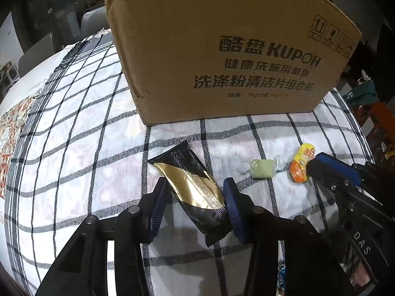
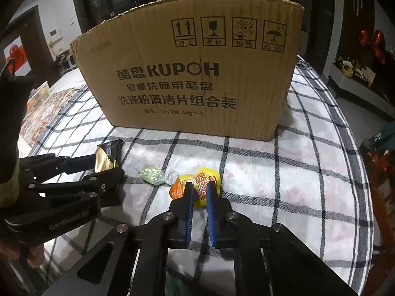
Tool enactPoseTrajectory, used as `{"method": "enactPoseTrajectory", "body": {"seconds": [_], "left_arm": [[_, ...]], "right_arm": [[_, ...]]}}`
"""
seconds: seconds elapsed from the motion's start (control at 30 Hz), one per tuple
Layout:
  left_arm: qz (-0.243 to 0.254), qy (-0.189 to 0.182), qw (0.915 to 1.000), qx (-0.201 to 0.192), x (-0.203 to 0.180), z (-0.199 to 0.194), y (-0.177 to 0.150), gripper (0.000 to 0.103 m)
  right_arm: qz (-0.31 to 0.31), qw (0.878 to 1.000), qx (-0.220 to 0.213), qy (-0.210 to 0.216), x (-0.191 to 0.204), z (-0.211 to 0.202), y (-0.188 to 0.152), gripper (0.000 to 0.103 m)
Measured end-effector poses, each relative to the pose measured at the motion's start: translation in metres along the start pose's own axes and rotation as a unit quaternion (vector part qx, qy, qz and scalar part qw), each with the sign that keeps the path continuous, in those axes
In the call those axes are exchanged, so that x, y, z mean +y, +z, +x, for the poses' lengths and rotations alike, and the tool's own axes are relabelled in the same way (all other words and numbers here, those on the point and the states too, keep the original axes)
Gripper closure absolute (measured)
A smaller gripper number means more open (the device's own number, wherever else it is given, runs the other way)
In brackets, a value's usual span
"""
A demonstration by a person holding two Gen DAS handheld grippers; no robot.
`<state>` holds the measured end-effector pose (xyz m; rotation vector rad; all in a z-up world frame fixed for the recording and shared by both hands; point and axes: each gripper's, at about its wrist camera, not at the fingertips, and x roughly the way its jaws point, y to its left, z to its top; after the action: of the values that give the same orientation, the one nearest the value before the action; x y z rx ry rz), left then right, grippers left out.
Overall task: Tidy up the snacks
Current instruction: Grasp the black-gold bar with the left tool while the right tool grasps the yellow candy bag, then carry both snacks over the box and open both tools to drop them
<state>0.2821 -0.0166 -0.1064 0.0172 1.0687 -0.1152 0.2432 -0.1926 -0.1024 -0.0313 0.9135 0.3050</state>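
Sitting early in the job — three snacks out on the checked cloth over the counter [image 2: 284, 172], none visibly inside the KUPOH cardboard box [image 2: 192, 74] behind them; box interior hidden, so can't say what's already in.

Left gripper [image 1: 195, 185]: jaws apart, straddling the black-and-gold foil packet [image 1: 195, 185], right pad touching or nearly touching its edge, left pad w/ a gap — not clamped yet. Packet lying flat, angled toward the box.

Right gripper [image 2: 197, 190]: jaws close together w/ a narrow gap, down at the near part of the yellow-and-orange snack pouch [image 2: 195, 180]; can't tell if the wrapper is pinched or just underneath. Pouch on the cloth, near the box front.

Green wrapped candy [image 2: 151, 174] between the two, untouched, just beside the pouch.

Left to do, prob.: close on both, lift over the box wall, drop in — then back for the candy.
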Motion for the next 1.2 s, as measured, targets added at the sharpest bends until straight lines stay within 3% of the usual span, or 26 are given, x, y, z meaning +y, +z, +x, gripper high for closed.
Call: {"method": "enactPoseTrajectory", "body": {"seconds": [0.13, 0.17, 0.2, 0.23, 0.67, 0.7, 0.97, 1.03, 1.2], "left_arm": [[0.008, 0.004, 0.9999, -0.013, 0.000, -0.010, -0.004, 0.059], [0.009, 0.002, 0.9999, -0.014, -0.001, -0.013, -0.005, 0.059], [0.008, -0.003, 0.9998, -0.017, 0.000, -0.017, -0.005, 0.059], [0.007, -0.006, 0.9997, -0.021, 0.000, -0.021, -0.006, 0.059], [0.014, -0.020, 0.9987, -0.045, -0.007, -0.039, -0.001, 0.059], [0.015, -0.019, 0.9987, -0.046, -0.008, -0.040, -0.001, 0.059], [0.018, -0.020, 0.9985, -0.048, -0.010, -0.040, -0.002, 0.061], [0.019, -0.022, 0.9984, -0.050, -0.010, -0.042, -0.003, 0.062], [0.021, -0.024, 0.9979, -0.057, -0.011, -0.048, -0.004, 0.063]], "right_arm": [[0.008, 1.000, -0.004, 0.007, -0.002, 0.000, -0.001, 0.086], [0.008, 1.000, -0.005, 0.010, -0.002, 0.000, 0.000, 0.080], [0.007, 1.000, -0.007, 0.013, -0.002, 0.000, 0.000, 0.066], [0.006, 1.000, -0.011, 0.010, -0.001, -0.001, 0.000, 0.058], [-0.011, 1.000, 0.008, -0.003, -0.002, 0.018, 0.006, 0.059], [-0.013, 1.000, 0.005, -0.004, -0.002, 0.018, 0.006, 0.065], [-0.017, 1.000, -0.017, -0.010, 0.002, 0.005, 0.002, 0.076], [-0.016, 1.000, -0.023, -0.007, 0.002, 0.000, 0.003, 0.083], [-0.027, 0.999, -0.033, -0.016, 0.007, -0.009, 0.002, 0.085]]}}
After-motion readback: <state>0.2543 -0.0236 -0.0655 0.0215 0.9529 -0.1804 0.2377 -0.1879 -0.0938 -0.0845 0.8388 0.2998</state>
